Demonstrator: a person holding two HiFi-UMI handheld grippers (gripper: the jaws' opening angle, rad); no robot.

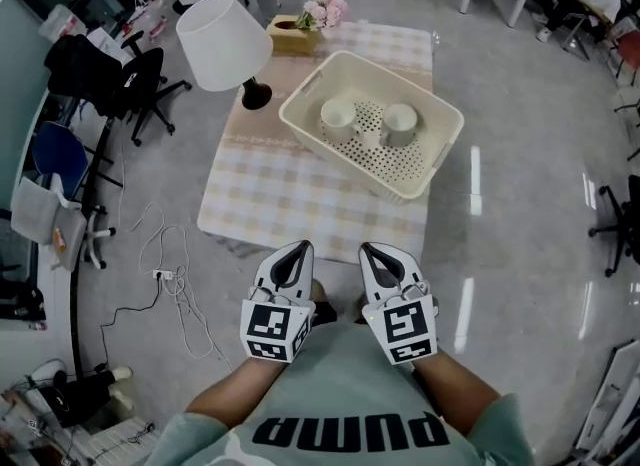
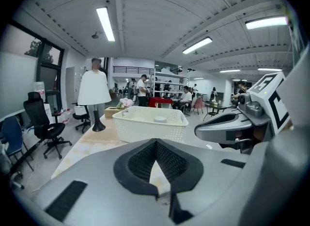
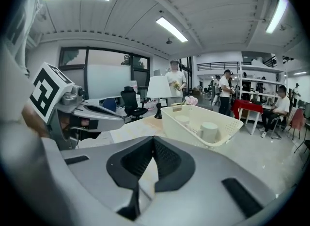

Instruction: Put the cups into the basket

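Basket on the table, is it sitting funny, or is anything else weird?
A little. The basket sits turned at an angle on the checked tablecloth, and its right corner pokes out past the table's edge. The cups are inside it, and nothing looks spilled or broken.

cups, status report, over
Left tongs and right tongs shut, empty. Two cups in basket. Lamp stands aside, nothing blocking.

Cups (image 2: 160,119) mostly behind the basket (image 2: 145,129) wall in the left gripper view, only one top visible.
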